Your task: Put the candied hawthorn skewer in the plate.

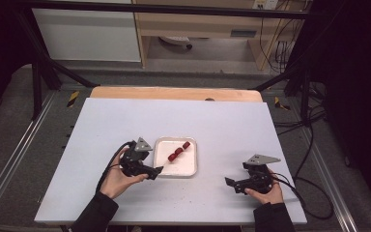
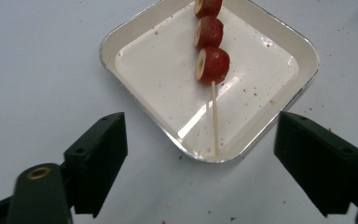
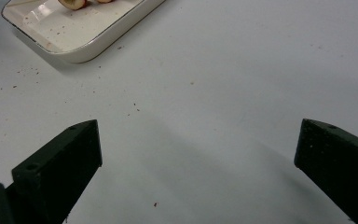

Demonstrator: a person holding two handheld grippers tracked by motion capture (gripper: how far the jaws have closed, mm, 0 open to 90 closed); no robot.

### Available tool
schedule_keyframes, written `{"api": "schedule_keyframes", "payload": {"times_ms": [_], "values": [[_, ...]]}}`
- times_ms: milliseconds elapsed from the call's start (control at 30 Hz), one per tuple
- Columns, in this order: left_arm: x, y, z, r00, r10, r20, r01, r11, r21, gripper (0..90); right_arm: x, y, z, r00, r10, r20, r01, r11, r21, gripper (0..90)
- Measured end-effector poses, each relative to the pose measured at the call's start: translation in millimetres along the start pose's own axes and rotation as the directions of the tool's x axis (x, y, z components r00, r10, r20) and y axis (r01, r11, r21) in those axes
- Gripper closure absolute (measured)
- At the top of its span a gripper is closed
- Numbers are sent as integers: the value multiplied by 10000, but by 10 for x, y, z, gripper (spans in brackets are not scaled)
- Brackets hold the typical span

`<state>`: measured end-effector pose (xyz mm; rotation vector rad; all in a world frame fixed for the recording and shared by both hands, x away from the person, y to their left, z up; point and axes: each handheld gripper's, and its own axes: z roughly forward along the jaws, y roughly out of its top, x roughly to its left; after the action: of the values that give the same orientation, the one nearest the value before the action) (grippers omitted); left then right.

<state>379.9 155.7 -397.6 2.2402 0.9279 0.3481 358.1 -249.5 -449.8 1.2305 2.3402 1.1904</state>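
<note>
**Skewer lies in the tray, both tongs released**

The skewer (image 2: 213, 65) of red fruit pieces rests in the white square tray (image 2: 279, 121) near the middle of the white table (image 1: 125, 121), its bare stick end touching the tray's near rim. The left gripper (image 1: 153, 173) sits just beside the tray's near-left corner, jaws spread wide with nothing between them. The right gripper (image 1: 229, 183) rests low over the table, well apart to the right, its jaws also released and empty. Reddish crumbs dot the tabletop.
</note>
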Motion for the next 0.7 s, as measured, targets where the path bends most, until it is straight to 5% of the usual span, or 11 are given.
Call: {"api": "schedule_keyframes", "payload": {"times_ms": [367,700], "values": [[228,-456,-256,9990,-370,-246,351,9966,-742,104,1,-3,-1,10000,-49,-44,49,10000,76,8],[469,-1032,-392,9916,-1193,-505,1119,9853,-1293,104,14,-19,17,9999,-124,-99,126,9996,256,7]]}}
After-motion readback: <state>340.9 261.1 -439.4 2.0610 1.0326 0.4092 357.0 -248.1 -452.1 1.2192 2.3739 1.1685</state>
